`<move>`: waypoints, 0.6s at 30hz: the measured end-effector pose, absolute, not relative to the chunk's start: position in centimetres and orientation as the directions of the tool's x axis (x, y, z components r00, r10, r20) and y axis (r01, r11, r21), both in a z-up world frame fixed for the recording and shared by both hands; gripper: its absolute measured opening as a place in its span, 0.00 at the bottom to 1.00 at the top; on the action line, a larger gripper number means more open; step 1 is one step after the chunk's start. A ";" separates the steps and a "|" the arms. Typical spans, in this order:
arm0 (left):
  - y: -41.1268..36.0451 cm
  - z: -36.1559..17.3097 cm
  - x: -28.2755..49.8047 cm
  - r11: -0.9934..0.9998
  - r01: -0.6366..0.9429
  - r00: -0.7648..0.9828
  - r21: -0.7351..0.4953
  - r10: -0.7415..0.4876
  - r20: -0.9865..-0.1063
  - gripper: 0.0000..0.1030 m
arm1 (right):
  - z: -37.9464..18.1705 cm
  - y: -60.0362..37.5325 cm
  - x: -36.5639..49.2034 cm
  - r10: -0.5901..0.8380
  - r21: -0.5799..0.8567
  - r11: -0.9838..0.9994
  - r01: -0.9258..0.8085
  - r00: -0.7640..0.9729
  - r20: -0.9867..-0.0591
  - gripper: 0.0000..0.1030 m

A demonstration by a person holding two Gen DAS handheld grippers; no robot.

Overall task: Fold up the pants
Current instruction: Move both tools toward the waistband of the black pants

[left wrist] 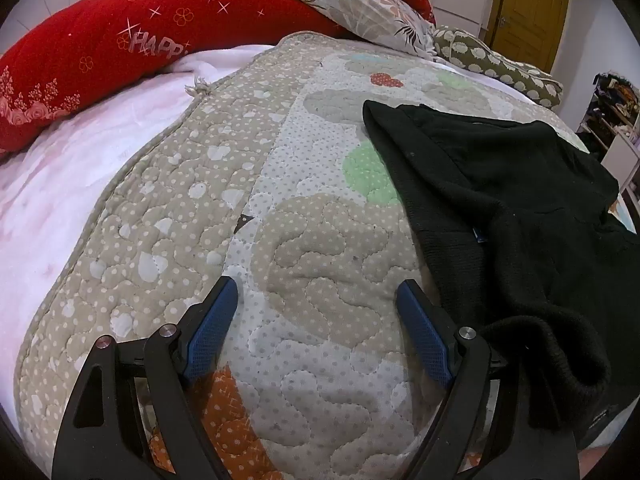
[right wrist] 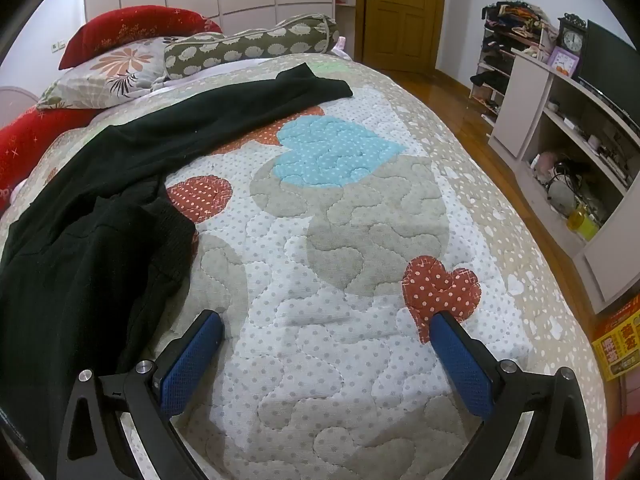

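Black pants (left wrist: pixel 500 200) lie loosely spread and rumpled on the quilted bedspread (left wrist: pixel 280 240). In the left wrist view they lie to the right, with a bunched edge beside my right finger. My left gripper (left wrist: pixel 316 292) is open and empty over bare quilt, just left of the pants. In the right wrist view the pants (right wrist: pixel 100 208) stretch from the near left toward the far middle of the bed. My right gripper (right wrist: pixel 326 328) is open and empty over the quilt (right wrist: pixel 340 240), its left finger next to the pants' edge.
Red pillows (left wrist: pixel 120 48), a floral pillow (left wrist: pixel 360 4) and a patterned bolster (right wrist: pixel 248 48) lie at the head of the bed. A white sheet (left wrist: pixel 60 180) lies left of the quilt. Shelves (right wrist: pixel 560 140) and a wooden door (right wrist: pixel 400 8) stand beyond the bed's right side.
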State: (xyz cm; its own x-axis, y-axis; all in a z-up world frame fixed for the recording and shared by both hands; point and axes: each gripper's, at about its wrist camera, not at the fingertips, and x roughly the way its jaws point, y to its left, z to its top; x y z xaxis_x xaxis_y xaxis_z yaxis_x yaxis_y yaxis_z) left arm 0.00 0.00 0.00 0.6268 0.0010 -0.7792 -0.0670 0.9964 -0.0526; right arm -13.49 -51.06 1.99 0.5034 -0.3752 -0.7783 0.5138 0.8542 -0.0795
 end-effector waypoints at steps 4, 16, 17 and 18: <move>0.0 0.0 0.0 0.996 -0.067 0.626 -0.055 0.000 -0.780 0.80 | 2.0 -51.1 -13.5 -0.374 -0.079 0.854 0.514 0.503 -0.779 1.00; 1.2 2.0 -1.3 0.988 -0.098 0.580 -0.116 -0.038 -0.813 0.80 | 2.0 -51.1 -13.5 -0.374 -0.078 0.854 0.514 0.504 -0.779 1.00; 1.6 2.7 -1.9 0.985 -0.112 0.595 -0.133 -0.041 -0.803 0.80 | 2.0 -51.0 -13.5 -0.375 -0.079 0.854 0.514 0.503 -0.779 1.00; 1.7 3.7 -2.7 0.983 -0.120 0.614 -0.135 -0.033 -0.789 0.80 | 2.0 -51.1 -13.5 -0.374 -0.079 0.854 0.514 0.503 -0.779 1.00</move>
